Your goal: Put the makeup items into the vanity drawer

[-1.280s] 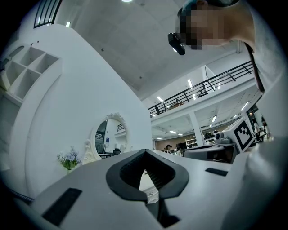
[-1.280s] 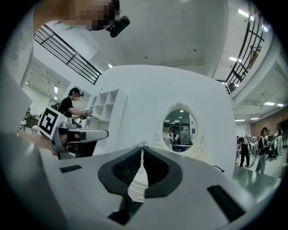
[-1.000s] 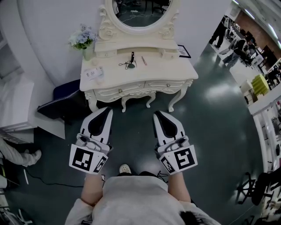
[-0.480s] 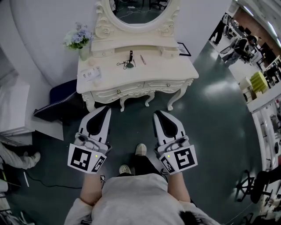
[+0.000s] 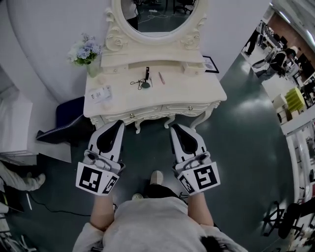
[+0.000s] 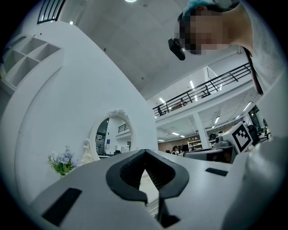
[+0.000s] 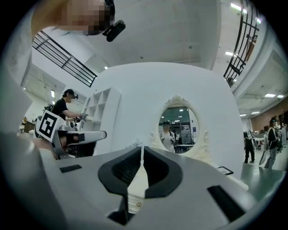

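**A:** Your left gripper (image 5: 119,124) and right gripper (image 5: 175,128) hang side by side over the dark floor (image 5: 246,147). Both tips aim at 12 o'clock, short of the cream carved vanity table (image 5: 197,91).

**B:** Your left gripper's jaws are pressed together, nothing between them. The right gripper is the same: a hairline slit at the tips, nothing in it.

**A:** The makeup is all up on the surface, well apart from you. There's a small black stick-shaped item (image 5: 147,73) near the middle, with a thin pink pencil (image 5: 161,78) just at its 3 o'clock. A black looped tool (image 5: 141,84) lies at its 7 o'clock.

**B:** On the surface's 9 o'clock side there's a flat white packet (image 5: 101,92), and at 10 o'clock a vase of pale flowers (image 5: 86,50). A small dark-framed picture (image 5: 210,64) sits at the 2 o'clock corner.

**A:** The drawer front with the round knob (image 5: 189,108) sits flush under the near edge. The oval mirror (image 5: 155,15) rises at the back.
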The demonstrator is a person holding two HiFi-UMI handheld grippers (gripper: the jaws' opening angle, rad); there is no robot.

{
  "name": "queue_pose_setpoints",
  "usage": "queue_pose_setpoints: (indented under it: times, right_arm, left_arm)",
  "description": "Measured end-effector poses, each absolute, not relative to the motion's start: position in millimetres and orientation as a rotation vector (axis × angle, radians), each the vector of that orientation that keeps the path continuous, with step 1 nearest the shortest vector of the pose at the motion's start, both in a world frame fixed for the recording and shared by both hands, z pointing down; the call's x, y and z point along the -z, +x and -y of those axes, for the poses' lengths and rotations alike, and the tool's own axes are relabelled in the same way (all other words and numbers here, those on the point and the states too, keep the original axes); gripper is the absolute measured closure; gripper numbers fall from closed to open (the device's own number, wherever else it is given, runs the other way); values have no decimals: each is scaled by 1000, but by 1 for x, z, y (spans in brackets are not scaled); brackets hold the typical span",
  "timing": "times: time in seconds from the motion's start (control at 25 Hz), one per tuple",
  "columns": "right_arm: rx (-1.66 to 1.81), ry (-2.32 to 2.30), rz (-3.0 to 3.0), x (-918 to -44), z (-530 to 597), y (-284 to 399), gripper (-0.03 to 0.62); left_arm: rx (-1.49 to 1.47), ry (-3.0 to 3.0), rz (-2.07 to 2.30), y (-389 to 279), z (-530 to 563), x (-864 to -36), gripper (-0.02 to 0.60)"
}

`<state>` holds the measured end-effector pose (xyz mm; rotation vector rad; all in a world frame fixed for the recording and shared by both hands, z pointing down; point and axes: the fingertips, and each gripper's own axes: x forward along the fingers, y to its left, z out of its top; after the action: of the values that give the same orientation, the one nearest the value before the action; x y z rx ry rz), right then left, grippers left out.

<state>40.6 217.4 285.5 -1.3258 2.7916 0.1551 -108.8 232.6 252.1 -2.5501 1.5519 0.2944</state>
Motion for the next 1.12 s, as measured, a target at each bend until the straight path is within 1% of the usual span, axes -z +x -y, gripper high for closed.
queue_pose_setpoints:
  times: [0.76,1.12]
  right_arm:
    - [-139,-1173,-2817,-283,-105,95,562]
    - [-79,-1134,-2839,-296,-87,92,562]
  left_arm:
    - [-261,-2450,-1620,-45,-137,-240,568]
    - [-226,-2429,-1666,-47,-126,-248,568]
